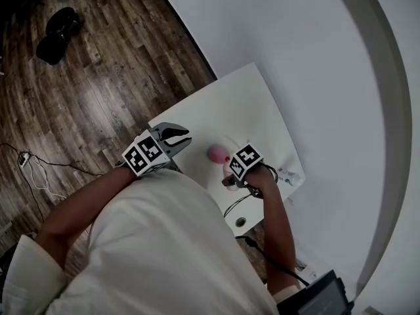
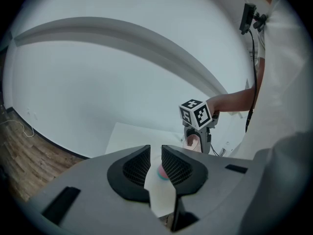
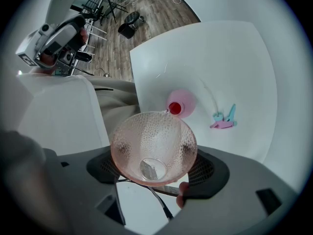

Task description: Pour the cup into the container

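Right gripper [image 3: 154,166] clamped on the sides of the tilted pink cup [image 3: 152,146], whose rim lies close by the container [image 3: 182,103] standing ahead on the table [image 3: 234,58]; left gripper [image 2: 155,166], jaws slightly parted and empty, points toward that container.

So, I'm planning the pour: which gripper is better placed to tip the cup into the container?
Right. The right gripper grips the cup, tilted, its rim beside the container. The left gripper holds nothing, jaws slightly apart.
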The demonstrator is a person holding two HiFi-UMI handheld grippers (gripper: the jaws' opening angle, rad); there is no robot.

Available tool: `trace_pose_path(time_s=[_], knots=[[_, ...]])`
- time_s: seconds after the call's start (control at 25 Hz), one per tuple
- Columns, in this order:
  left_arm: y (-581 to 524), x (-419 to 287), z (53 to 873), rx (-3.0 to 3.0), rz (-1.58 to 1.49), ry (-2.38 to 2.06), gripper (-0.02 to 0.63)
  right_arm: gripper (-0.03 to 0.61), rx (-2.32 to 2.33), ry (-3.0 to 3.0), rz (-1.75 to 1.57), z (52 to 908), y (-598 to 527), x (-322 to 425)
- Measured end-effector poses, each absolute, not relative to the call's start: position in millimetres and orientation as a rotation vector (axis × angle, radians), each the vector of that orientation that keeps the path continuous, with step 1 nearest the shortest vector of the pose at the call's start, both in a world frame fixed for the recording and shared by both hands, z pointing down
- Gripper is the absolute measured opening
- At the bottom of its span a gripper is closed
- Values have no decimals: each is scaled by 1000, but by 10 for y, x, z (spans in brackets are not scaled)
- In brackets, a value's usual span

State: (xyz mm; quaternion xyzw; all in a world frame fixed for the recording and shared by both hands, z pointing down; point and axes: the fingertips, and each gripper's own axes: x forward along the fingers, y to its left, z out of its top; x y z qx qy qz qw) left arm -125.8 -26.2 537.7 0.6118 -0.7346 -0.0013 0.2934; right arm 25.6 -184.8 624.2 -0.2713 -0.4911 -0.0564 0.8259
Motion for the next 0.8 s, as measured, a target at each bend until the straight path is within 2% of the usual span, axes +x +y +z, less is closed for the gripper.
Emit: trace_pose_path(time_s=[0.8], knots=[[-281, -1228, 5422, 1644, -5, -1956, 64, 374, -578, -1013, -103, 6264, -1877, 290]])
